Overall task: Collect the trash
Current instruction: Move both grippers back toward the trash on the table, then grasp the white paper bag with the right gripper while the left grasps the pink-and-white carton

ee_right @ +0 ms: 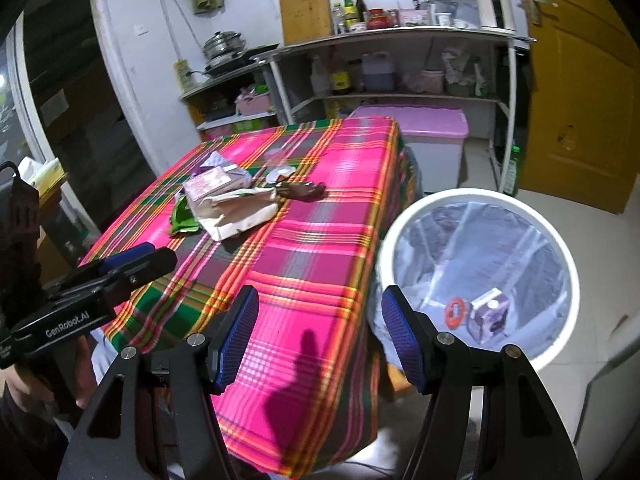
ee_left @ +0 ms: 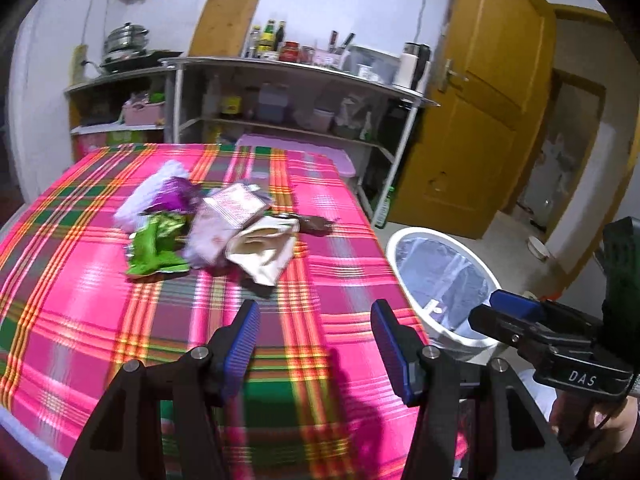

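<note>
Trash pile [ee_left: 208, 232] sits mid-table on the plaid cloth [ee_left: 320, 280], well apart from both grippers: green wrapper [ee_left: 158, 248], purple wrapper [ee_left: 176, 196], pink packet [ee_left: 236, 206], cream bag [ee_left: 264, 250], brown scrap [ee_left: 316, 226] at its far edge. All untouched on the table.

Bin [ee_right: 476, 284], white with clear liner, stands on the floor just beside the table's corner. Inside: a purple carton [ee_right: 490, 314] and an orange-ringed lid [ee_right: 456, 312]. Judgement: early stage, two items binned, most of the pile left.

Left gripper [ee_left: 316, 344]: jaws spread, nothing between, aimed down over the near cloth toward the pile. Right gripper [ee_right: 320, 340]: jaws spread, empty, aimed down at the table's edge with the bin to its right.
</note>
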A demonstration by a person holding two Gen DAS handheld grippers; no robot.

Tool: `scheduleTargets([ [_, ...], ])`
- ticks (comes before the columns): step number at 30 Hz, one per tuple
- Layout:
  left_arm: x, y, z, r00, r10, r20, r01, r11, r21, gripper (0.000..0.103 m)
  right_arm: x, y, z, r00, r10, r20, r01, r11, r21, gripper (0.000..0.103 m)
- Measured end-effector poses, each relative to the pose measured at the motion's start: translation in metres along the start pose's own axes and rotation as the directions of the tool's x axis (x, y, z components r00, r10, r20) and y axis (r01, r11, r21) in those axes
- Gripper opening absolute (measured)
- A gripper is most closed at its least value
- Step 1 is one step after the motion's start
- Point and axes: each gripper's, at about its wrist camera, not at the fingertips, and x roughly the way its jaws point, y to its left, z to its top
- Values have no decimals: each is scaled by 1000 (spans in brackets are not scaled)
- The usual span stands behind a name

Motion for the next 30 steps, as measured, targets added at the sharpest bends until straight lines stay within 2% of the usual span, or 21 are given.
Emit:
scheduleTargets([
  [8, -1, 35, -2, 998, 61, 2, -60, 997, -53, 57, 21, 14, 11, 999, 23, -35, -24, 1000, -6, 65],
  [19, 3, 80, 12, 992, 128, 22, -125, 987, -103, 57, 57, 30, 36, 991, 110, -72, -107, 993, 45, 64],
  [30, 8, 103, 21, 990, 135, 38, -130, 984, -122, 57, 107, 50, 69, 971, 214, -106, -201, 972, 125, 55],
])
